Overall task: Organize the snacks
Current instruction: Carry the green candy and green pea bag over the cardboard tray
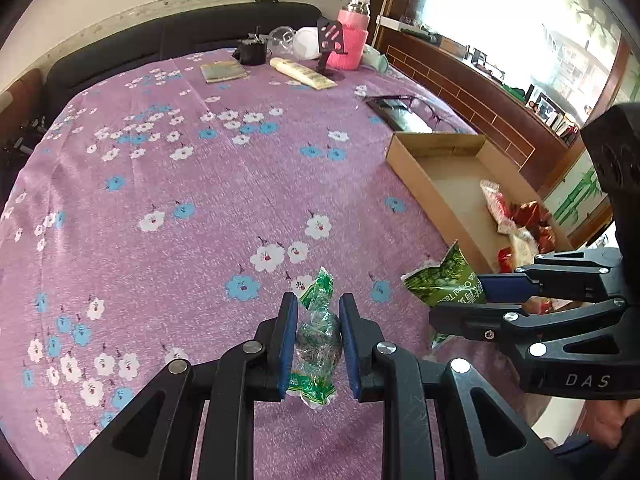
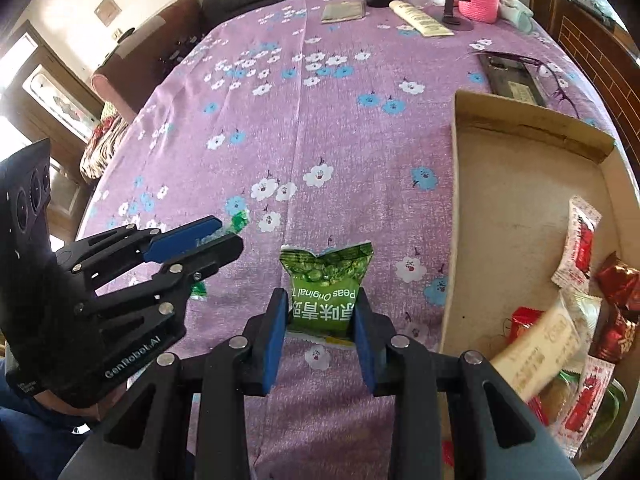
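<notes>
My left gripper is shut on a small clear-and-green wrapped snack and holds it over the purple flowered tablecloth. My right gripper is shut on a green bag of peas, also just above the cloth. In the left wrist view the right gripper and the pea bag show at the right, next to a cardboard box. In the right wrist view the left gripper shows at the left, and the box holds several red and white snack packets.
At the table's far end stand a pink cup, a black phone stand, a cream tube, a flat booklet and a black pot. A dark tray with glasses lies behind the box. A sofa runs behind the table.
</notes>
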The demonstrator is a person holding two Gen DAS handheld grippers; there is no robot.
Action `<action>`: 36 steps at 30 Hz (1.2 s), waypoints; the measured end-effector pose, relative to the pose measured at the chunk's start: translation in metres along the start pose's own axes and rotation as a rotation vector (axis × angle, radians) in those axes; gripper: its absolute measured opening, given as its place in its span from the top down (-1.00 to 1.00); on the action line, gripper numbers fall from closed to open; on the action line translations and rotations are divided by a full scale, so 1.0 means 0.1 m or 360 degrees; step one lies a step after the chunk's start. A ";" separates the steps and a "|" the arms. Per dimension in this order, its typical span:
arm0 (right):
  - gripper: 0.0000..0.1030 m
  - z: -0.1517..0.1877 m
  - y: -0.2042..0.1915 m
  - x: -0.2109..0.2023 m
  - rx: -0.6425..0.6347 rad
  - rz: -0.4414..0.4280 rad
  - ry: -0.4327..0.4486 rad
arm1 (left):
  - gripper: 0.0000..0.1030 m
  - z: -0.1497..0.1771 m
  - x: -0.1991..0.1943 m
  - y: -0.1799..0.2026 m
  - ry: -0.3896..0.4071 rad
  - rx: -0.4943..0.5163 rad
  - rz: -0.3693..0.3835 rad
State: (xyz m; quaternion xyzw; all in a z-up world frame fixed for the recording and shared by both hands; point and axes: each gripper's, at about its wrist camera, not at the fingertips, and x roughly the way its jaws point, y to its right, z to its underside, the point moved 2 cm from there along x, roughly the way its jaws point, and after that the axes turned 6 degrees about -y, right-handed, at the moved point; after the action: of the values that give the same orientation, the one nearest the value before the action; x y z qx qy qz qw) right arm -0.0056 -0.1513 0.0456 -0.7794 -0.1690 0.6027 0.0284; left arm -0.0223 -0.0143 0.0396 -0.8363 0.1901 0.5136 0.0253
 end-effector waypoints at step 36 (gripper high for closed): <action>0.40 0.97 1.62 -0.89 0.0777 0.0114 0.0292 | 0.59 -0.27 0.20 1.95 -0.0108 0.0634 0.0256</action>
State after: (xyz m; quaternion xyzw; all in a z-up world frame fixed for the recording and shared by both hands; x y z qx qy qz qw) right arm -0.0797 -0.3459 0.0623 -0.8064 0.0124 0.5530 0.2094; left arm -0.0583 -0.2073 0.0647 -0.7791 0.3530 0.4941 0.1556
